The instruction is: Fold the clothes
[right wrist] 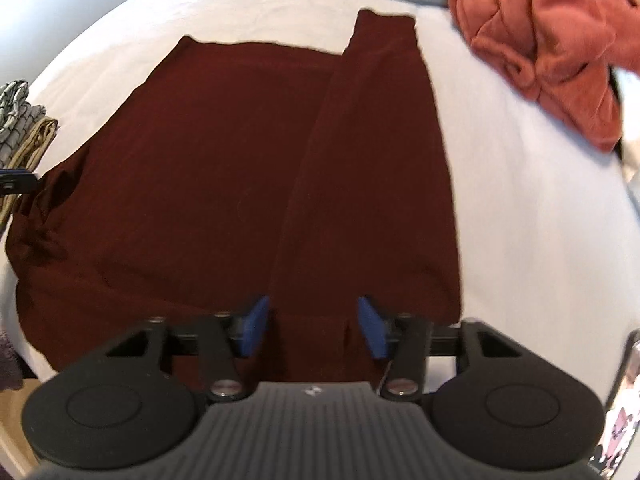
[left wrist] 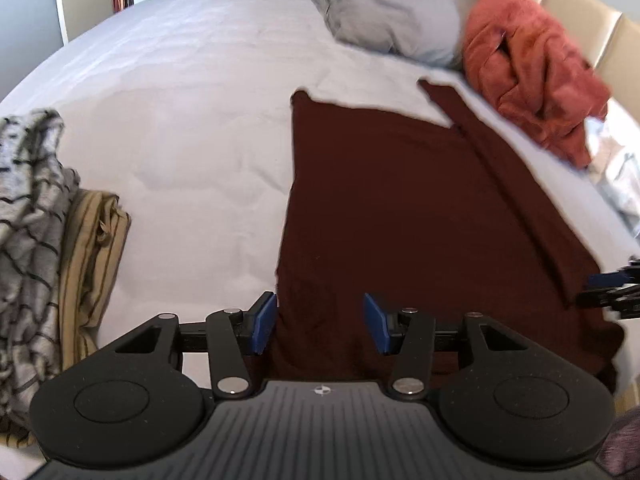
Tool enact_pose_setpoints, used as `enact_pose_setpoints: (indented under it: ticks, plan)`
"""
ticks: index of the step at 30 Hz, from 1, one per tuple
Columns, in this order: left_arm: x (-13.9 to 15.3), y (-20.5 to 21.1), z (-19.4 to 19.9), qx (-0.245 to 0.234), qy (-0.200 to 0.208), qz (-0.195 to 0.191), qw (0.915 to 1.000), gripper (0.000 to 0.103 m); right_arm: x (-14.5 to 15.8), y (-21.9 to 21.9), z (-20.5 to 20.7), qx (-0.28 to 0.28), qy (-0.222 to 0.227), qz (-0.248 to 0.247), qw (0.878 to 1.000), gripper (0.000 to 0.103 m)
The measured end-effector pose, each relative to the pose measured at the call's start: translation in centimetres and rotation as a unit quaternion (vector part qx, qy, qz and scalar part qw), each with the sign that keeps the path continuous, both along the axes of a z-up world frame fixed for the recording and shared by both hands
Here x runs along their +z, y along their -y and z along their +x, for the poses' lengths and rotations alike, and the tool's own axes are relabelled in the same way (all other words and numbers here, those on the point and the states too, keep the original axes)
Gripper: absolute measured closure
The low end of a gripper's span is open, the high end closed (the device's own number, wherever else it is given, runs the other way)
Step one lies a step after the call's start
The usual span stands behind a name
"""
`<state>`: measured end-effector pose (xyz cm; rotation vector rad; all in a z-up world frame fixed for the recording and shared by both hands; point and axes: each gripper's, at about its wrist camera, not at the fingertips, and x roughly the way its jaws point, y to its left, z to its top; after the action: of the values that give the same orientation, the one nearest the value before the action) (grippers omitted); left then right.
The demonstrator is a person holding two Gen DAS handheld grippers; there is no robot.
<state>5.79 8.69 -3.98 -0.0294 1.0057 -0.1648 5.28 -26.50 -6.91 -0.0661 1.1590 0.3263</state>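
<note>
Blue pads face each other across a clear gap on our left gripper [left wrist: 320, 322], so its jaws stand apart with nothing pinched; it hangs over the near left edge of the dark maroon garment [left wrist: 400, 208], one pad over the white bedcover [left wrist: 192, 112] and the other over the cloth. Our right gripper [right wrist: 314, 326] also has its pads apart, over the near end of a long folded strip that runs up the right side of the same garment [right wrist: 224, 168]. Fabric lies below and between these pads, but we see no pad pressing on it. Each gripper shows at the edge of the other's view: the right gripper [left wrist: 612, 286] at the garment's near right corner, the left gripper [right wrist: 18, 182] just beside its rumpled left edge.

The garment lies spread fairly flat on the bed, its far hem straight, the strip reaching a little beyond that hem. To the left, near the bed's edge, we see a grey checked cloth [left wrist: 28, 240] piled on a tan striped one [left wrist: 92, 264]. Beyond the garment, toward the head of the bed, a grey pillow [left wrist: 384, 12] rests, and beside it a crumpled rust-orange garment [left wrist: 532, 72] against the pale headboard [left wrist: 580, 8].
</note>
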Motion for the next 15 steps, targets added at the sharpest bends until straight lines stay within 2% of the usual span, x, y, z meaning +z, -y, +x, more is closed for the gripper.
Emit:
enact_pose_setpoints:
  ticks: [1, 2, 3, 4, 6, 10, 15]
  plan:
    - [-0.5, -0.2, 0.2, 0.008, -0.008, 0.007, 0.9999, 0.057, 0.0, -0.1, -0.1, 0.005, -0.004, 0.001, 1.000, 0.084]
    - [-0.9, -0.4, 0.4, 0.016, -0.017, 0.012, 0.9997, 0.060, 0.1, -0.2, -0.3, 0.011, -0.004, 0.001, 1.000, 0.085]
    - [-1.2, -0.7, 0.4, 0.022, -0.024, 0.010, 0.9994, 0.070, 0.4, -0.3, -0.6, 0.015, 0.000, 0.000, 1.000, 0.089]
    - [-1.4, -1.1, 0.4, 0.026, -0.030, 0.005, 0.9992, 0.076, 0.7, -0.4, -0.8, 0.017, 0.006, -0.001, 1.000, 0.093]
    - [-1.4, -1.7, 0.3, 0.039, -0.032, -0.001, 0.9987, 0.088, 1.9, 0.0, -1.0, 0.010, 0.027, 0.003, 1.000, 0.095]
    - [-0.6, -2.6, -0.1, 0.058, -0.016, -0.020, 0.9980, 0.091, 5.4, 1.3, -1.3, -0.021, 0.101, 0.028, 0.994, 0.096]
    - [0.3, -4.5, -0.1, 0.096, -0.003, -0.071, 0.9928, 0.092, 9.4, 3.4, -2.3, -0.060, 0.181, 0.039, 0.981, 0.096]
